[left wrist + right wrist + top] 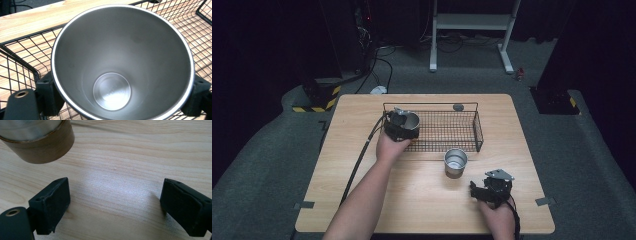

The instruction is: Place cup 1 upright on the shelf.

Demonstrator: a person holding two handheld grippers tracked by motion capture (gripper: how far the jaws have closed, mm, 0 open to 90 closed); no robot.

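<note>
I'm setting the steel cup [122, 62] into the wire basket [472, 131], left end. Left gripper [403, 125] pinches its sides, 2 pads hugging the wall; best to let go gently so smooth, tapered metal doesn't tip on the mesh. Right gripper [115, 205] is spread wide, empty, over the wood table [140, 150] near cup no. 2 [455, 162], w/ a brown base.

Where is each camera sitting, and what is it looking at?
High view: above the person's side, looking forward and down at the table; both forearms and tongs show.
Left gripper view: rides the left tongs, looking into a steel cup between its pads, over the wire basket.
Right gripper view: rides the right tongs, jaws apart, facing bare wood and the second cup.
Shared: the high view also shows both cups.
</note>
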